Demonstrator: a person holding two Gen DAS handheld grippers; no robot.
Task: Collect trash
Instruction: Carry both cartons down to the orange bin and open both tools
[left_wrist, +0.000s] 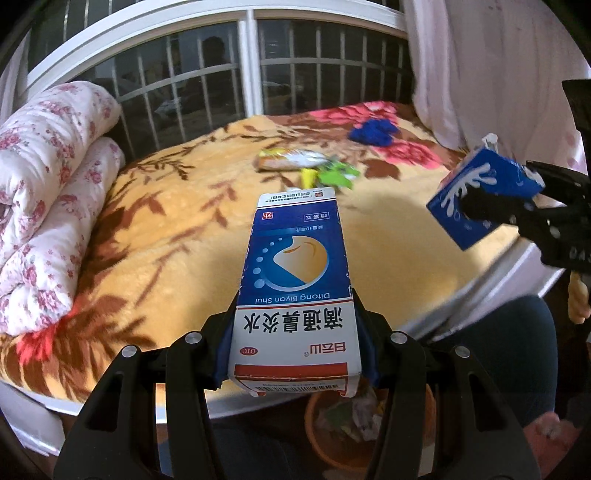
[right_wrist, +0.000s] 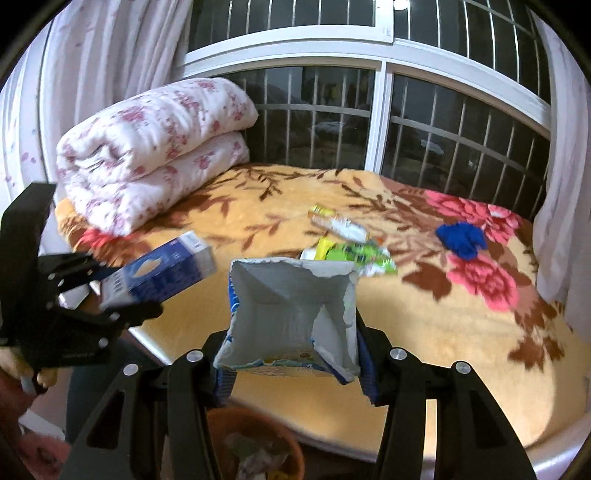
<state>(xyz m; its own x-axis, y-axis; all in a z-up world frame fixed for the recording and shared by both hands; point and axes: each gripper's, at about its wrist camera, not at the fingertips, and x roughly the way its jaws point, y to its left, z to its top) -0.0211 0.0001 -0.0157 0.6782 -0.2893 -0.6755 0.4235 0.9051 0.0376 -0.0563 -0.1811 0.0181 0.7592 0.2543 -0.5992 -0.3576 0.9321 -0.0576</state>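
My left gripper (left_wrist: 295, 350) is shut on a blue and white medicine box (left_wrist: 295, 280), held above the bed's near edge; it also shows in the right wrist view (right_wrist: 162, 273). My right gripper (right_wrist: 291, 354) is shut on a torn blue milk carton (right_wrist: 291, 317), its open white inside facing the camera; the carton shows at the right of the left wrist view (left_wrist: 480, 195). An orange trash bin (left_wrist: 354, 424) with crumpled waste stands on the floor below both grippers, also in the right wrist view (right_wrist: 255, 446). Wrappers (right_wrist: 347, 240) lie on the bed.
A yellow floral blanket (right_wrist: 424, 314) covers the bed. A folded pink-flowered quilt (right_wrist: 155, 147) lies at its left end. A blue cloth (right_wrist: 461, 236) lies at the far right. A barred window (right_wrist: 388, 110) and curtains stand behind.
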